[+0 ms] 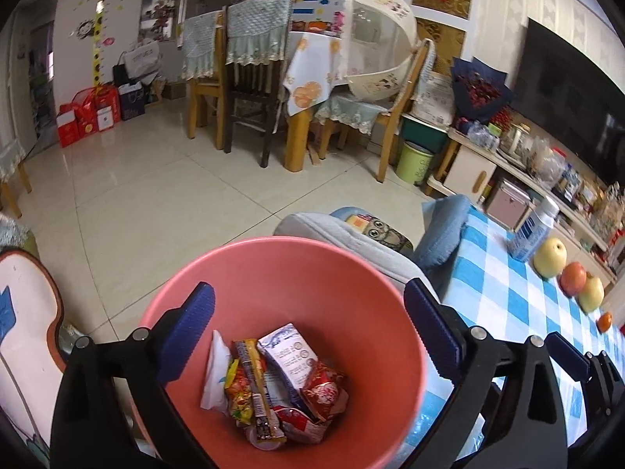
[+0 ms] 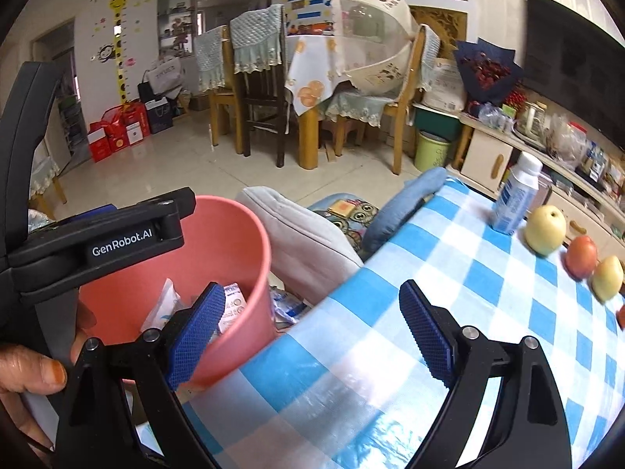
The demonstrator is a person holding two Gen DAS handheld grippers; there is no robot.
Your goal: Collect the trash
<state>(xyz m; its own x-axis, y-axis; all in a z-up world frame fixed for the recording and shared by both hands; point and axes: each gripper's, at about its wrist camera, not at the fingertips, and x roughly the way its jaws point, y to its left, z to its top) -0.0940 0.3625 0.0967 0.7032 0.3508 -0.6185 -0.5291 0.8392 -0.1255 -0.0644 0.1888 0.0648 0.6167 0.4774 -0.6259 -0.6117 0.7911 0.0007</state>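
Hovering over pink bin (image 1: 281,273): left gripper (image 1: 308,328), jaws spread wide, nothing btwn pads, blue pads either side of the bin mouth in wrist view. Bin sits on floor just beside table edge. Trash inside, at bottom: white/blue milk carton (image 1: 287,355), yellow snack wrapper (image 1: 250,379), red wrapper (image 1: 324,391), white packet (image 1: 215,375), all piled together, touching.

Right gripper (image 2: 312,328) also spread apart, empty; left pad in front of bin rim, right pad over blue-white checked tablecloth (image 2: 351,351). Left gripper body crosses the upper left of the right wrist view, above bin. A hand (image 2: 31,367) shows at lower left edge, on a handle.

On tablecloth, far side: plastic bottle w/ blue label (image 2: 515,195) upright, then row of fruit, yellow pear (image 2: 545,228), red-orange apple (image 2: 582,256), second yellow fruit (image 2: 607,277), near each other. Grey cushion (image 2: 300,234) and blue cushion (image 2: 402,203) lie beyond bin. Small clear/blue wrapper (image 2: 287,306) sits btwn bin and table edge, low down; can't tell what it rests on.
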